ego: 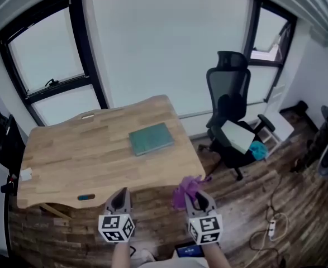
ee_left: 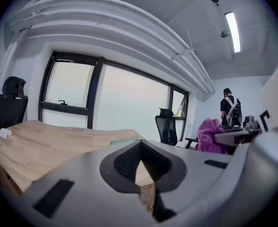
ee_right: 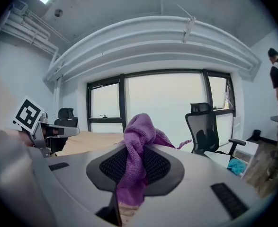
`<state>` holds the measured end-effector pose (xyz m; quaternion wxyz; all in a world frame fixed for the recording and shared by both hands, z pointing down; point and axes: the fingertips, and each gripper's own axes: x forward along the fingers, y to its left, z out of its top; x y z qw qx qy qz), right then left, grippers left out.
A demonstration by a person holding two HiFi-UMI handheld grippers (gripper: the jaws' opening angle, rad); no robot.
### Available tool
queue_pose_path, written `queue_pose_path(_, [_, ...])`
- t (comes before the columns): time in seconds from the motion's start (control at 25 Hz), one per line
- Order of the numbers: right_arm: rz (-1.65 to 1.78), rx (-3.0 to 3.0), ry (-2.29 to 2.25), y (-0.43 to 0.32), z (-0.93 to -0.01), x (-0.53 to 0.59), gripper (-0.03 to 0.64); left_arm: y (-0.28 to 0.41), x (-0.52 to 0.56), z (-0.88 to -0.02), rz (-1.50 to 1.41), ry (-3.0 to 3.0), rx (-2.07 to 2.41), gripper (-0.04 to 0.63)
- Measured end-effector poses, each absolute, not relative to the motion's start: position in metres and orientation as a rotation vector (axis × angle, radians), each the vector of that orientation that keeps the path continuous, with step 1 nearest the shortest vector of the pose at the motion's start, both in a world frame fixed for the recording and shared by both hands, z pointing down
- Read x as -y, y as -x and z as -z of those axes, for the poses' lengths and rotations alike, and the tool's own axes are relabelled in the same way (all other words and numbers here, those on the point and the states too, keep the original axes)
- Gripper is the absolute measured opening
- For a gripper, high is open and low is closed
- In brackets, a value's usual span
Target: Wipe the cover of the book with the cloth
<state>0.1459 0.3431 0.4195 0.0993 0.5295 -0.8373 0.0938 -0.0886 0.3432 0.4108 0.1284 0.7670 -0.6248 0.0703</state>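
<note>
A teal book point(ego: 151, 138) lies flat on the wooden table point(ego: 85, 149), toward its right side. In the left gripper view only the book's point(ee_left: 122, 141) near edge shows over the jaws. Both grippers hover in front of the table's near edge, well short of the book. My left gripper point(ego: 120, 196) is shut with nothing between its jaws, as the left gripper view point(ee_left: 139, 148) shows. My right gripper point(ego: 196, 197) is shut on a purple cloth point(ego: 186, 189), which bunches up above the jaws in the right gripper view point(ee_right: 138, 138).
A black office chair point(ego: 229, 113) stands right of the table with a white box point(ego: 237, 136) and a blue cloth point(ego: 258, 149) on it. A small white object point(ego: 25, 175) and a teal marker point(ego: 86, 197) lie near the table's left and front edges. A person point(ee_left: 230, 109) stands at the right.
</note>
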Motion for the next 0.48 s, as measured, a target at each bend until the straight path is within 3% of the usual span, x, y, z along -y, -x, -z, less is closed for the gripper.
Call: queue_pose_path(0.48, [-0.423,2.607,-1.551,-0.167,-0.429,-0.327,0.080,0.081,-0.344,-0.410,-0.137,-2.222,1.815,0.002])
